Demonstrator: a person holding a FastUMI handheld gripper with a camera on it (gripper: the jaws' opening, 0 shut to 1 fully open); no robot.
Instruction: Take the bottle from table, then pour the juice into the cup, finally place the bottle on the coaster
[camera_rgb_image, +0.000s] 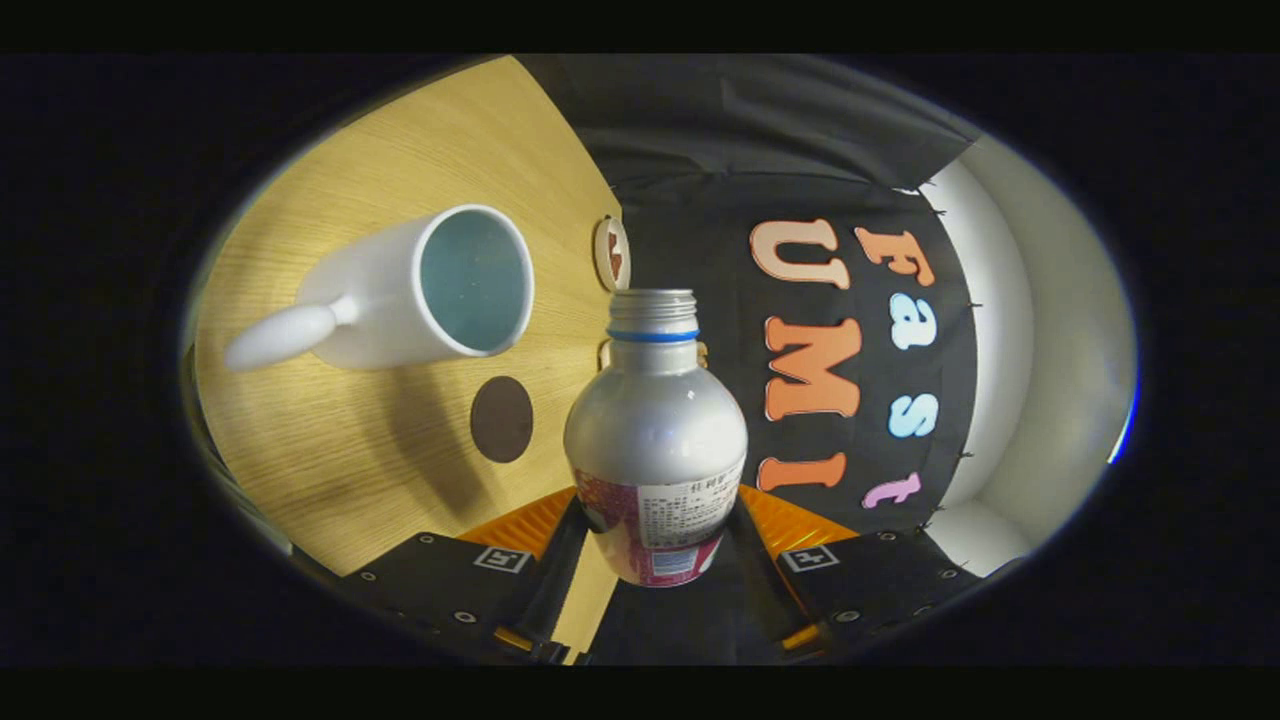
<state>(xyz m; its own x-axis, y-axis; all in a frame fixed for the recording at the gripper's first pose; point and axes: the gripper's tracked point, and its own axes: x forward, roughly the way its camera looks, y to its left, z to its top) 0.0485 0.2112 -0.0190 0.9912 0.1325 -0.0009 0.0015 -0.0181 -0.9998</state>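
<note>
Gripper view. The gripper (655, 545) is clamped on the bottle (655, 440): both fingers press its labelled lower body from either side, and the silver shoulder and neck stand out ahead of them. The cap is off; the threaded mouth with a blue ring under it is open and points away from the camera, along the line of the fingers.

The whole scene is rolled. The wooden table (400, 460) lies to the left of the bottle and the booth wall to the right, so I judge the gripper, and the bottle with it, to be tipped over sideways, held clear of the table.

The white cup (420, 290) stands on the table to the left of the bottle's neck, apart from it, its handle pointing away from the bottle and its opening turned towards the camera. The inside looks pale blue; whether juice is in it I cannot tell.

The dark round coaster (501, 419) lies flat on the table between cup and bottle, just beside the bottle's shoulder. A second, small round disc (611, 253) sits near the table's far edge, beyond the cup.

Key relation: the bottle's long axis runs past the cup's rim, not over it. Judgement: the mouth must travel left towards the cup before pouring.
</note>
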